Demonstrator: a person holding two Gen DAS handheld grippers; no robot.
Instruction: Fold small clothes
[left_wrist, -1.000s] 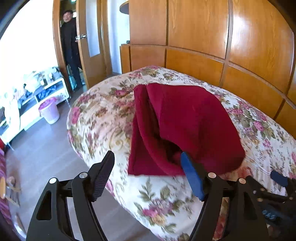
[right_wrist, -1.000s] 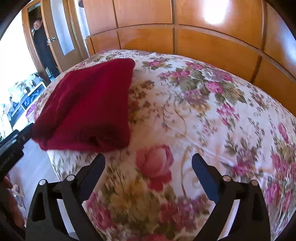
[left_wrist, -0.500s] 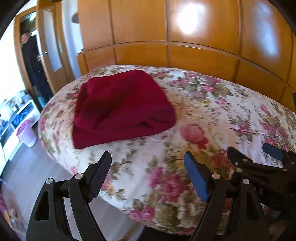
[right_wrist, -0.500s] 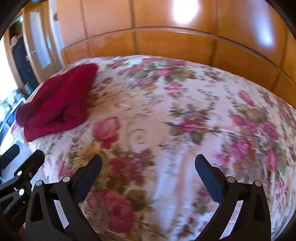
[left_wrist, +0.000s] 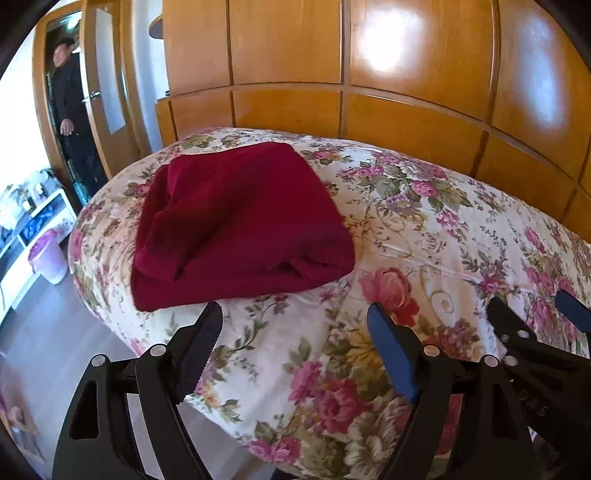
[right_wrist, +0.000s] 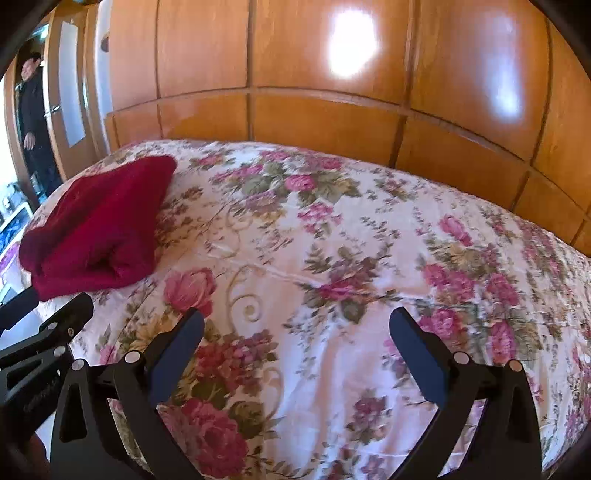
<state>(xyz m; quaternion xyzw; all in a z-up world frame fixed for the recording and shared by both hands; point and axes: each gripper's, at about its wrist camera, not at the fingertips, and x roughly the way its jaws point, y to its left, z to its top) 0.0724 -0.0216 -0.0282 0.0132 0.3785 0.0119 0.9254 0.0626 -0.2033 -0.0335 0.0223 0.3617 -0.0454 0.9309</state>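
Note:
A dark red garment (left_wrist: 236, 221) lies folded into a thick bundle on the left end of the floral bedspread (left_wrist: 424, 229). It also shows in the right wrist view (right_wrist: 99, 225), at the far left. My left gripper (left_wrist: 295, 325) is open and empty, just short of the garment's near edge and apart from it. My right gripper (right_wrist: 295, 332) is open and empty over bare bedspread (right_wrist: 332, 240), well right of the garment. The right gripper's body shows at the left wrist view's right edge (left_wrist: 535, 354).
A wooden panelled wall (left_wrist: 369, 103) runs along the far side of the bed. A person (left_wrist: 70, 110) stands in the doorway at the left. A white low cabinet (left_wrist: 22, 236) and a pale bin (left_wrist: 48, 258) stand on the floor left of the bed.
Both grippers have pulled back from the red garment and swung right. The left fingertip that was at the garment's edge is now clear of it. The garment lies folded and still.

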